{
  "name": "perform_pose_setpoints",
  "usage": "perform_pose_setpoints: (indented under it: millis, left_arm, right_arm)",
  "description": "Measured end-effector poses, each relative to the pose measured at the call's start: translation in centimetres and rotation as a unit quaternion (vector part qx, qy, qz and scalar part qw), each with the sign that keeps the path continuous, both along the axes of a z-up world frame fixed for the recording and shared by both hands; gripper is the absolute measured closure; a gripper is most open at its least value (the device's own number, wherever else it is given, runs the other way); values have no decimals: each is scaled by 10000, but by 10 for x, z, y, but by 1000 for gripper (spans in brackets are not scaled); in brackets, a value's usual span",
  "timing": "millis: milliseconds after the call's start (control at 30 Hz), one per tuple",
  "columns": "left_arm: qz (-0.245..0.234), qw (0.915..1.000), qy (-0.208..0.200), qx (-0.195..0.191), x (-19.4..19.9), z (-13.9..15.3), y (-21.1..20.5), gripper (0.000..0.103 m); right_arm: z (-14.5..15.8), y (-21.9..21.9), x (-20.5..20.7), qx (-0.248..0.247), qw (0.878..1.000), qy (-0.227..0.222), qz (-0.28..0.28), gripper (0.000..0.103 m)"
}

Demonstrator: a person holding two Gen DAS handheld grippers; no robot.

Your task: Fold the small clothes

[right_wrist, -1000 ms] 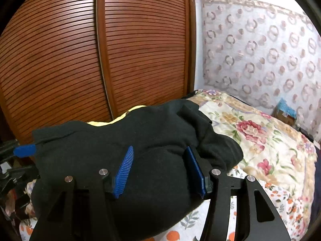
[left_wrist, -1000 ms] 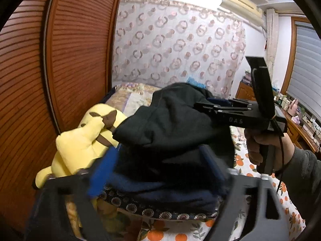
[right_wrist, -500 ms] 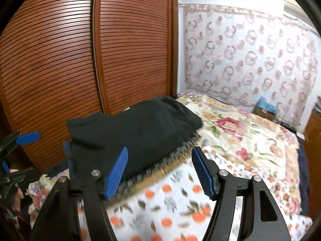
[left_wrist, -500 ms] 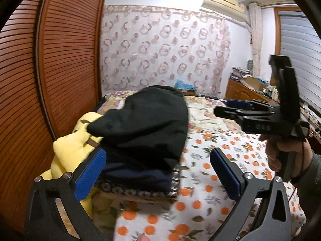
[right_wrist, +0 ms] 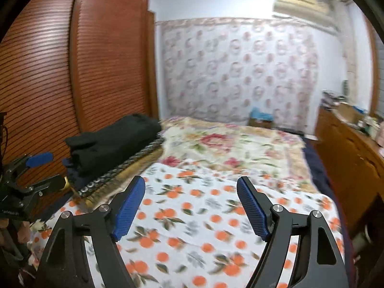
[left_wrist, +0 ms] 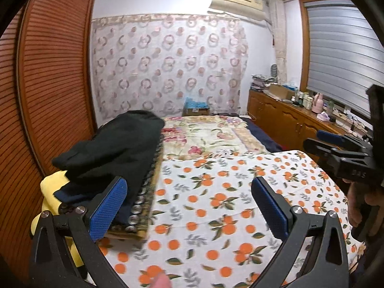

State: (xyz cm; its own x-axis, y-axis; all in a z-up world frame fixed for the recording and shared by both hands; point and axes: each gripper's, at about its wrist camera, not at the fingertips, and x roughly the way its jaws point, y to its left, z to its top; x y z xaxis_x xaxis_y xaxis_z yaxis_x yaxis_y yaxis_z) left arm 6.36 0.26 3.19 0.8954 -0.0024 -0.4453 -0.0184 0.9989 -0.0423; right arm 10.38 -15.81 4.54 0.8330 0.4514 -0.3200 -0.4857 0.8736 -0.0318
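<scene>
The folded black garment (left_wrist: 112, 144) sat on top of a small stack at the left side of the bed, close to the slatted wooden wardrobe doors (left_wrist: 48, 91). Under it you had a dark navy piece (left_wrist: 72, 195), and below that a folded cloth with a ring-patterned border (left_wrist: 146, 192). A yellow plush toy (left_wrist: 51, 192) poked out from under the left end of the pile.

Your left gripper (left_wrist: 189, 206) was spread wide with nothing in it, its left blue pad just in front of the stack's near edge. Your right gripper (right_wrist: 190, 208) had its jaws just been opening too, and nothing sat between them, only the orange-print sheet (left_wrist: 216, 204) showing below. In the left wrist view, your right hand (left_wrist: 362, 206) held that gripper off at the right edge, well apart from the clothes.

Further back, a floral quilt (left_wrist: 204, 136) covered the rest of the bed, running to a curtain with ring shapes (left_wrist: 168, 64). A wooden cabinet (left_wrist: 283, 120) with clutter on top lined the right wall, under a window blind (left_wrist: 345, 55) and an air conditioner (left_wrist: 236, 2).
</scene>
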Motion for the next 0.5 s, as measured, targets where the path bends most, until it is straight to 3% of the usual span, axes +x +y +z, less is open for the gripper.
perform_pose_setpoints:
  millis: [133,267,500]
  left_arm:
    - [128,9997,-142,156,-5,6,-19,0]
    - [36,9998,-180,74,-7,11,-28,0]
    - [-23,9997,-203,96,-9,14,-35,0]
  right_arm:
    - [5,-21,-27,129,9994,-61,-319,23]
    - [10,-35,-49,169,9983,-115,-547,23]
    - [8,-22,-53,174,9978,-123,-630,23]
